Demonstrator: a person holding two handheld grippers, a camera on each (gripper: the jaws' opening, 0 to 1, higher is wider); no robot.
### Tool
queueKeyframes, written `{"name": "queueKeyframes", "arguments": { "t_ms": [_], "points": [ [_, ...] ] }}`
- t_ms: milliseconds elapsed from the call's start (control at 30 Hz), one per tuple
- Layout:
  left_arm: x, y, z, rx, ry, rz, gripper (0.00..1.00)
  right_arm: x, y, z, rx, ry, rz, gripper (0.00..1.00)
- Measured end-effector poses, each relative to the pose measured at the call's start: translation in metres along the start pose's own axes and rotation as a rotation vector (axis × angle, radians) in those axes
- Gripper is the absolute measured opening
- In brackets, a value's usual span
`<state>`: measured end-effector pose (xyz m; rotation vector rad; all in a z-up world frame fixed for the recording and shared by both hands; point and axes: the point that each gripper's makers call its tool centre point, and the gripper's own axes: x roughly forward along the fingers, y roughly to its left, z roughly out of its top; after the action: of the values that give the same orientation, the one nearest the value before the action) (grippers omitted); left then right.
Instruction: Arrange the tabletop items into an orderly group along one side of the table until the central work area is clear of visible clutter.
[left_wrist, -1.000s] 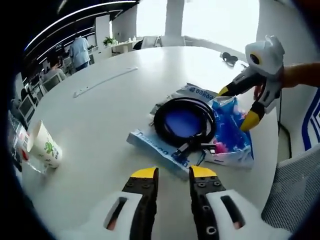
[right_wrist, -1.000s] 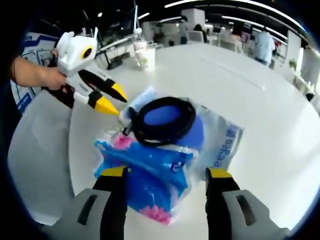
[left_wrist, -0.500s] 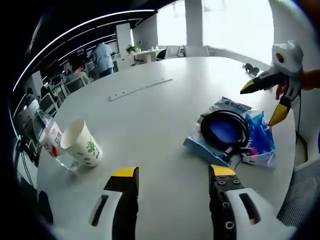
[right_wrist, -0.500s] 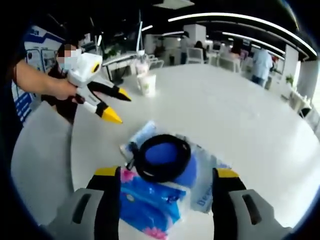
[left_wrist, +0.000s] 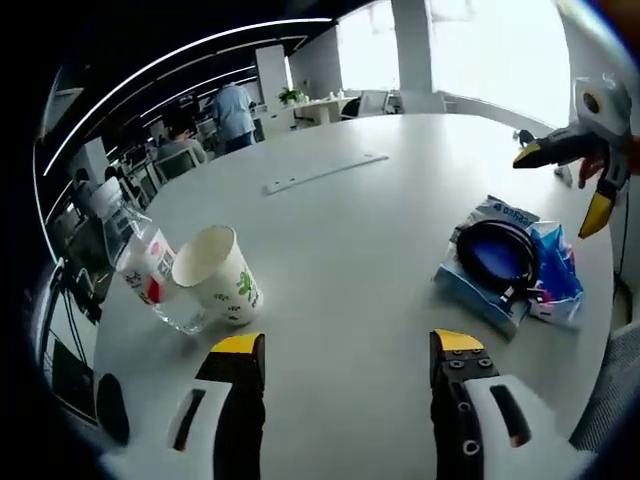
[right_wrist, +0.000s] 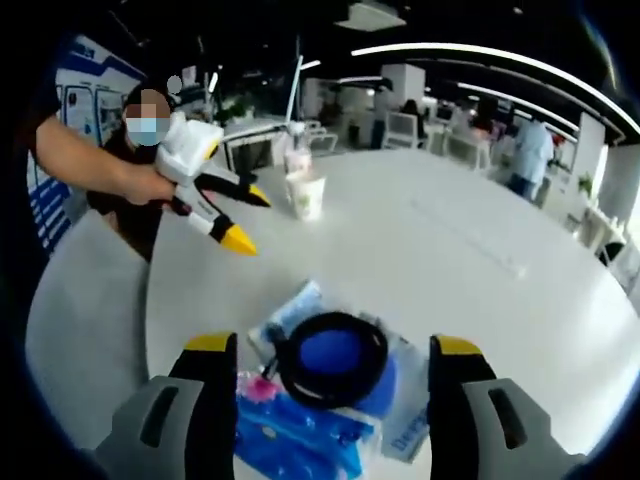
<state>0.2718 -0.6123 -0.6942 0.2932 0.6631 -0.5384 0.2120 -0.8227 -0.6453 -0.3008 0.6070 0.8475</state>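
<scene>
Bottle: my left gripper view has a clear plastic bottle (left_wrist: 143, 270) with a red label at middle left, lying tilted on the tabletop (left_wrist: 340, 260).
Cup: a white paper cup (left_wrist: 222, 275) with a green print leans touching the bottle's right side.
My left hand-held gripper (left_wrist: 348, 350): bottom centre, jaws spread wide, pinching nothing.
Cable: a black coiled cable (left_wrist: 497, 256) sits on blue packets (left_wrist: 553, 272) at middle right.
My right hand-held gripper (right_wrist: 335, 352): bottom of the right gripper view, jaws spread, empty, above the cable (right_wrist: 332, 359) and packets (right_wrist: 300, 430).
</scene>
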Motion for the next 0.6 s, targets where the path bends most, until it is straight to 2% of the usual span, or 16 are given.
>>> {"name": "queueKeyframes", "arguments": {
  "t_ms": [233,600],
  "points": [
    [0.004,0.028,-0.002,-0.02,0.01,0.043,0.65,0.0,0.005,0.01,-0.007,-0.017,0.0,0.76],
    [0.013,0.058,0.001,-0.04,0.007,0.084,0.64,-0.004,0.012,0.017,-0.009,-0.027,-0.004,0.76]
  ]
}}
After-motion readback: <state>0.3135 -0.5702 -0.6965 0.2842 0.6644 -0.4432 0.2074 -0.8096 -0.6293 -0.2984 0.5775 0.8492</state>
